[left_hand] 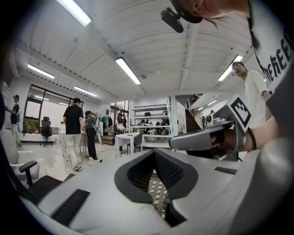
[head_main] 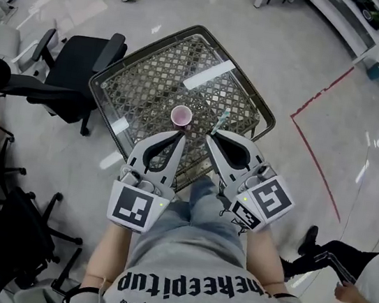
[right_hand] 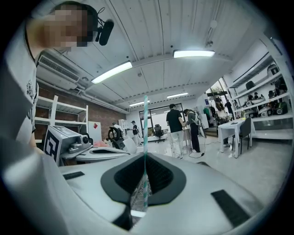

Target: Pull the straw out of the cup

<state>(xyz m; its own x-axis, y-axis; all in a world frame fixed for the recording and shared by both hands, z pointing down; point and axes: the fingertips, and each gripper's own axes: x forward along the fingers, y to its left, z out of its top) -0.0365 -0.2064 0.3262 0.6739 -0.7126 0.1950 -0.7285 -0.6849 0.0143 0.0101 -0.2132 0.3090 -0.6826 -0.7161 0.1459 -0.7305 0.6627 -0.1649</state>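
Near the counter's (head_main: 145,70) near edge stands the pink cup (head_main: 181,116), with the striped straw (head_main: 221,121) clear of it, just to its right. The straw's long axis is upright, and it is pinched low by the clenched fingers of the right gripper (head_main: 210,138). The left gripper (head_main: 180,136) is closed on nothing and points at the cup. Both grippers are held about level, side by side. The shirt (head_main: 191,282) print seems to read "keepitup".
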